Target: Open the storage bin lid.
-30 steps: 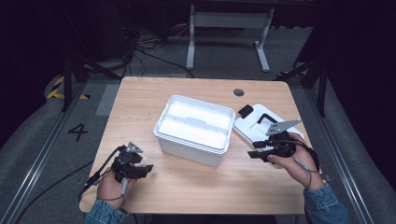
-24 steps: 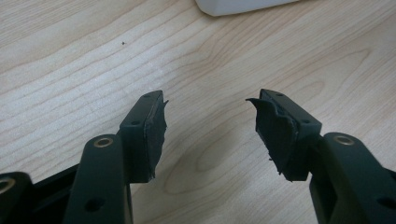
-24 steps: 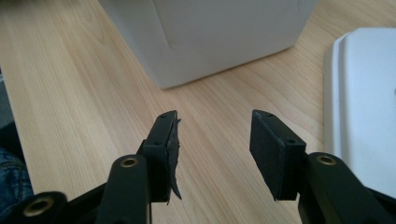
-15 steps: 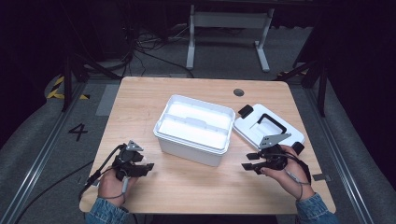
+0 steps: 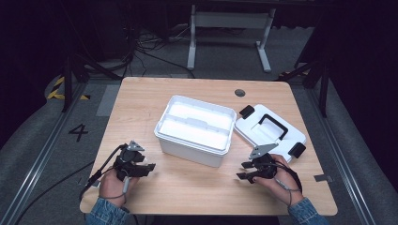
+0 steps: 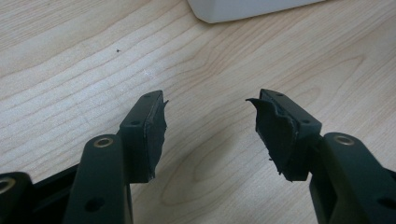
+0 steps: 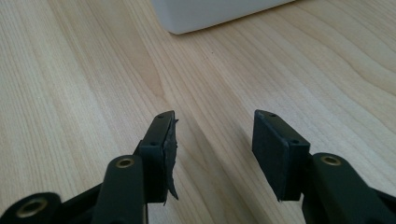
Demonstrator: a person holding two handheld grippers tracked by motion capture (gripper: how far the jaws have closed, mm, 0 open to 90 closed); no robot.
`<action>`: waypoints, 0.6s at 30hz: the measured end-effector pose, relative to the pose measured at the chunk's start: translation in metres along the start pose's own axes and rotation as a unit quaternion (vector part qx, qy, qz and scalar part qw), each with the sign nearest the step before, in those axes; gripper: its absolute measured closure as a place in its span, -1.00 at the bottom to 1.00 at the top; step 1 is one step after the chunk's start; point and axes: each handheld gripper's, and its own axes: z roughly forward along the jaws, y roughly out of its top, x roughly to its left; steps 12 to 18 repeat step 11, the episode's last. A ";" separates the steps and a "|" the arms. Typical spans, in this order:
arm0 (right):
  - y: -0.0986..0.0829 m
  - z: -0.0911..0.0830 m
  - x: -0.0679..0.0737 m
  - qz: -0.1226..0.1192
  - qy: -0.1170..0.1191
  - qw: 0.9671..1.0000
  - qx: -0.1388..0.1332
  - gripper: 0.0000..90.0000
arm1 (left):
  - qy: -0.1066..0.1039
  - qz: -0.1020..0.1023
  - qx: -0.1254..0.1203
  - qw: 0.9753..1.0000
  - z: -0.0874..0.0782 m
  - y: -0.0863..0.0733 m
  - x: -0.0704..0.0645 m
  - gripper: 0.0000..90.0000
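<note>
- Wooden bench (image 5: 197, 187) on grey floor; white open bin (image 5: 196, 129) at centre, its lid (image 5: 270, 130) flat just beside it, right.
- High view: left gripper (image 5: 149, 166) and right gripper (image 5: 242, 170) low over the near edge.
- Gripper views: both sets of jaws apart, empty — a bin corner ahead.

The table (image 5: 187, 187) is pale, matt, smooth-grained wood, the open storage box (image 5: 197, 129) and its lid (image 5: 270, 133) look like smooth white plastic, and both grippers' black pads (image 6: 156, 135) are dull, frayed rubbery material.
</note>
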 end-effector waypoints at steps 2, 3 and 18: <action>0.000 0.001 0.001 -0.004 -0.001 1.000 0.001 0.11 | 0.000 0.002 0.001 1.000 0.000 0.000 0.000 -0.04; 0.000 0.002 0.001 -0.004 -0.001 1.000 0.001 0.11 | -0.002 -0.001 0.002 1.000 0.000 0.000 0.000 -0.04; 0.002 0.001 0.002 -0.008 -0.005 1.000 0.001 0.09 | 0.000 -0.002 0.001 1.000 0.000 0.000 0.000 -0.04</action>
